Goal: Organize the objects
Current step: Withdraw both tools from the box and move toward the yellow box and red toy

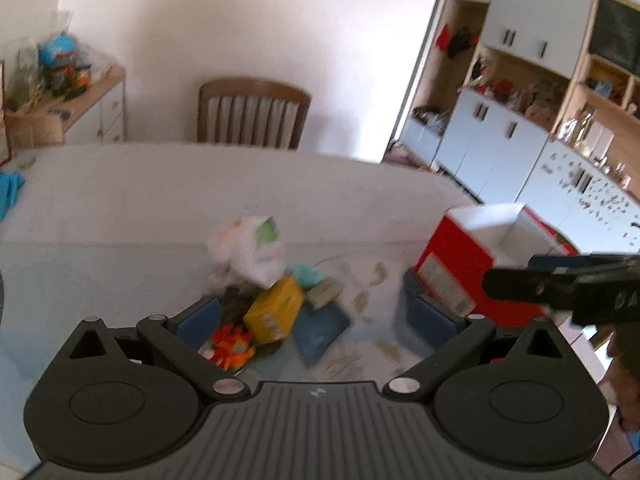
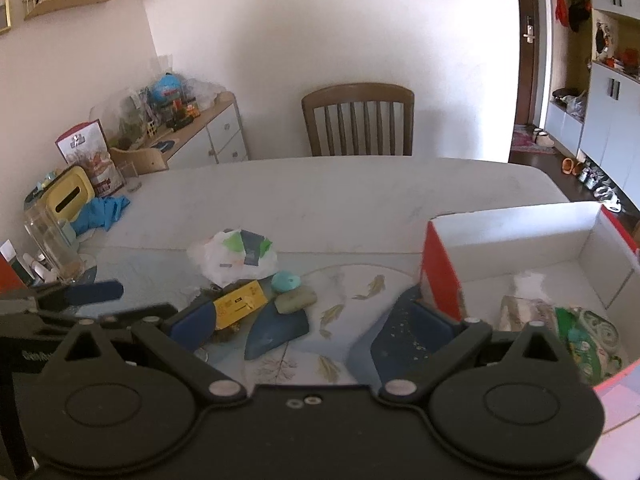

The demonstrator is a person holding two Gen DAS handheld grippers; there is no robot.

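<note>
Both claws are hanging over the pale surface [image 2: 360,196], angled down at a small heap of loose things waiting to be sorted. The left claw [image 1: 316,316] is standing spread as wide as it goes with nothing between its pads, and the heap is lying just beyond it at about 11 o'clock of its opening: a yellow box [image 1: 274,314], an orange toy [image 1: 232,346] touching the box's near corner, a crumpled white bag [image 1: 252,250] behind them and a greenish soap bar [image 1: 324,294] beside the box. That wide stance probably suits the box, the bulkiest piece there. The right claw [image 2: 316,320] is likewise spread and pinching nothing. From its view the heap is sitting at 10 to 11 o'clock, with a turquoise lump [image 2: 286,281] resting against the soap bar. The red carton [image 2: 440,276] is standing open at 2 o'clock, near the heap, its white inside already holding a green packet [image 2: 588,344] and a tissue pack [image 2: 528,314]. It is likely placed there as the collecting bin, within easy reach of either hand. The left view is blurring, so finer details of the heap are hard to read.
</note>
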